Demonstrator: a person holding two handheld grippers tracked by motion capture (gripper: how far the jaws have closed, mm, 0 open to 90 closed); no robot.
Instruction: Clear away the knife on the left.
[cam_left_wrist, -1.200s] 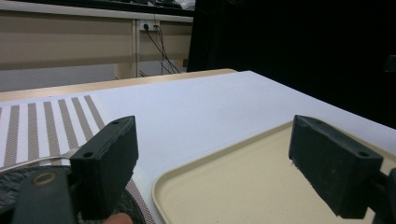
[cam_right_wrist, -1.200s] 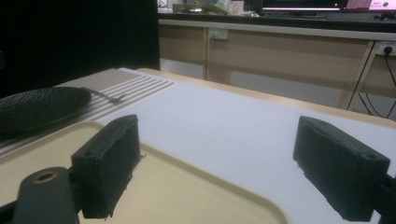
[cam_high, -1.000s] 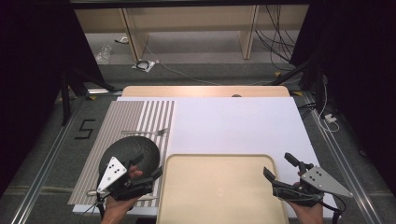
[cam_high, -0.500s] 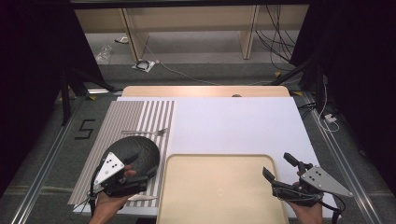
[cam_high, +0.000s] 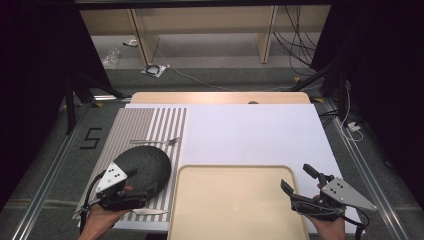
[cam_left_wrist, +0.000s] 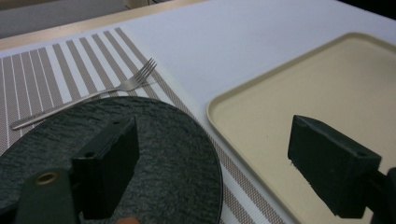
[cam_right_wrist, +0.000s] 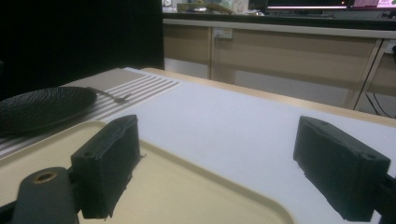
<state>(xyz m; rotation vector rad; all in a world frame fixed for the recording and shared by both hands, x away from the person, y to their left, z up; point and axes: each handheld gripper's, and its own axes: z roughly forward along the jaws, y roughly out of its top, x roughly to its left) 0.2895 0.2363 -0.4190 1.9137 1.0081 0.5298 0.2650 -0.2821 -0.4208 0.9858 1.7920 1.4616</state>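
Observation:
A dark, rough-surfaced round plate (cam_high: 145, 167) lies on the striped placemat (cam_high: 150, 122) at the near left. My left gripper (cam_high: 136, 183) hovers over the plate's near side, open. In the left gripper view its left jaw is above the plate (cam_left_wrist: 154, 140) and its right jaw above the beige tray (cam_left_wrist: 299, 93), with the plate's right rim between them and nothing gripped (cam_left_wrist: 219, 172). A metal fork (cam_high: 154, 142) lies just beyond the plate. My right gripper (cam_high: 296, 177) is open above the tray's (cam_high: 230, 200) right edge, holding nothing (cam_right_wrist: 219, 177).
A white cover (cam_high: 250, 130) spreads over the middle and right of the table, with a bare wooden strip (cam_high: 220, 97) along its far edge. The flat beige tray sits at the near centre. Cables (cam_high: 300, 45) and shelving stand beyond the table.
My left gripper has drifted slightly to the left over the plate. The plate, the fork, the tray and the right gripper have not moved.

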